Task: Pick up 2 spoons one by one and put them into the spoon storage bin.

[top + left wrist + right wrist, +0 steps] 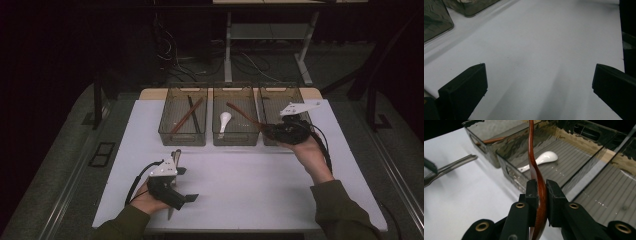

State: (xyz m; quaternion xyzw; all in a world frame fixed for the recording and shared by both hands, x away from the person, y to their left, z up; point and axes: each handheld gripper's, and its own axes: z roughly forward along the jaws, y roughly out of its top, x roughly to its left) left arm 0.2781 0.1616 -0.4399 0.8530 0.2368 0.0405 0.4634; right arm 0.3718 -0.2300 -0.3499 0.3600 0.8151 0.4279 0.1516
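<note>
Jaws of my right gripper (pixel 539 195) pinch a brown spoon (pixel 535 167), held over the near edge of the middle bin (pixel 235 137), above a white spoon (pixel 541 160). My left gripper (pixel 539 82) gapes empty, low over the near-left surface (pixel 240 185).

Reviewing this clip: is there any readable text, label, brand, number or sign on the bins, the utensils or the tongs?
None: no view shows readable writing.
The three smoky clear bins carry no labels.
The wooden spoon clamped in the right tongs and the white ceramic spoon are unmarked.
The grey plate on the right tongs and the white table are blank.
</note>
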